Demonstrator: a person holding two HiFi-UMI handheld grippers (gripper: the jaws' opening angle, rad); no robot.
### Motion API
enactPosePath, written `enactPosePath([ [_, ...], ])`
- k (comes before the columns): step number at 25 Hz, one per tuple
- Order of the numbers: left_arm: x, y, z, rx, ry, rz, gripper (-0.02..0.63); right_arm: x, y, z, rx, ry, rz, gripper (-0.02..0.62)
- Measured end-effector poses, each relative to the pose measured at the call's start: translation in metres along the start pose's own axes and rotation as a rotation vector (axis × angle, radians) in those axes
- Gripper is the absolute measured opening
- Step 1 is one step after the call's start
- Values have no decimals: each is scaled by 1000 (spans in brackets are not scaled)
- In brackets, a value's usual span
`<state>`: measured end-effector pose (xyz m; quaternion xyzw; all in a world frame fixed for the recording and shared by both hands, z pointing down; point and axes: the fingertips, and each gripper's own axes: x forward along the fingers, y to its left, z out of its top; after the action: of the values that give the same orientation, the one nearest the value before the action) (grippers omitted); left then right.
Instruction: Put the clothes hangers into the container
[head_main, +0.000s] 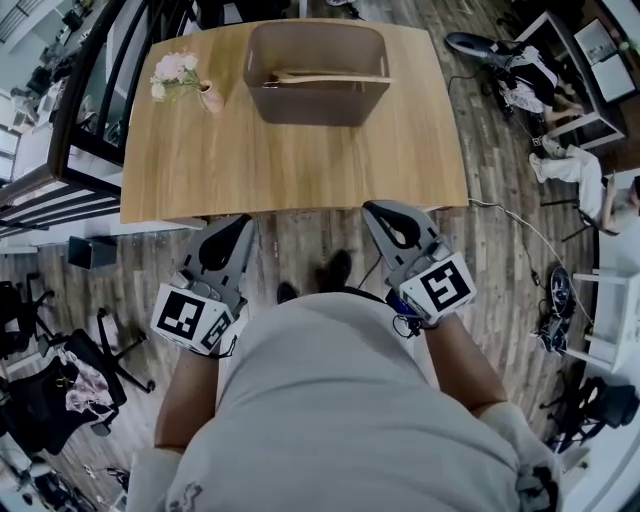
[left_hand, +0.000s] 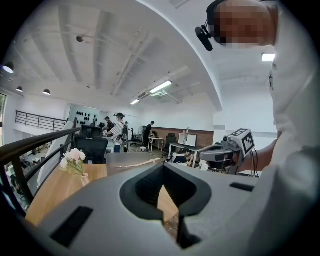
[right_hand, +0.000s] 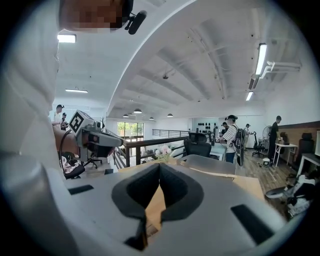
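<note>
Left gripper (head_main: 237, 222) and right gripper (head_main: 378, 208) are hovering low by the waist, just short of the table (head_main: 300, 165), both pinched closed on nothing. Hangers (head_main: 330, 77) are lying inside the container (head_main: 318, 106) across the table.

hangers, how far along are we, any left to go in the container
Looks done or close: a wooden hanger lies inside the container, and none shows on the table, only a flower vase. Nothing in hand: left gripper and right gripper are shut, empty, short of the table edge. Nothing visibly left.

Open office: desks (right_hand: 286, 146), swivel chairs (right_hand: 198, 144)
</note>
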<state>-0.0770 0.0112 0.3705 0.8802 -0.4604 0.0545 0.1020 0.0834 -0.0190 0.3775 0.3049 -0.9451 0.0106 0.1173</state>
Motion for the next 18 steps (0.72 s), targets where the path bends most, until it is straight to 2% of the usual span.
enactPosePath([
  [13, -73, -15, -10, 27, -23, -60, 6, -27, 94, 0, 8, -18, -61, 6],
  [18, -93, -14, -14, 35, -36, -49, 6, -36, 119, -6, 21, -15, -82, 6],
])
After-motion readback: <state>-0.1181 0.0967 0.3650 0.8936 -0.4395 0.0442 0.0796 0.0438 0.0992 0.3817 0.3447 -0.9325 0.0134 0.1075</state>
